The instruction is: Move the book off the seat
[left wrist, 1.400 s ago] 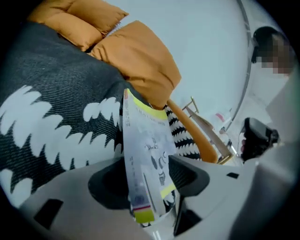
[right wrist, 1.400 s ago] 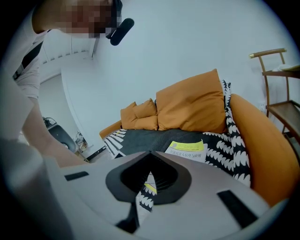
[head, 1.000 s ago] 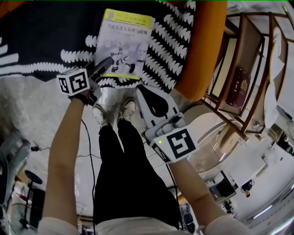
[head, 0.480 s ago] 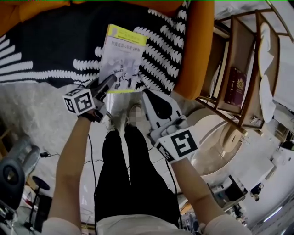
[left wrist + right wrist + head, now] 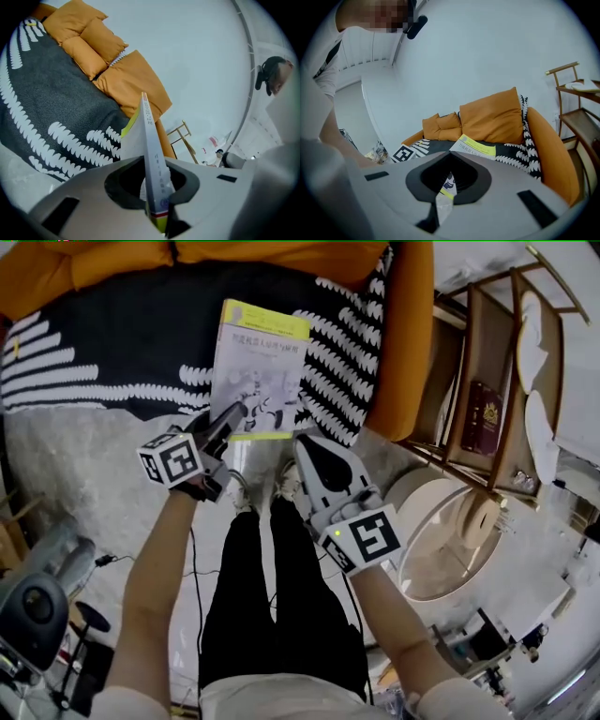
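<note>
Gripping the book [image 5: 262,357] by its near corner, the left hand-held gripper [image 5: 234,413], jaws just tightened, holds it over the sofa's patterned throw [image 5: 103,352]. I judge it lifted but not yet clear of the seat. The right hand-held gripper [image 5: 300,442] is empty, jaws a slit apart. The armrest [image 5: 408,343] and wooden rack [image 5: 487,362] crowd the right; the floor [image 5: 94,460] nearer the person is open.

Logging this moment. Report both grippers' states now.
Left gripper: tongs have just been closing, clamped on the book.
Right gripper: tongs barely apart, gripping nothing.
</note>
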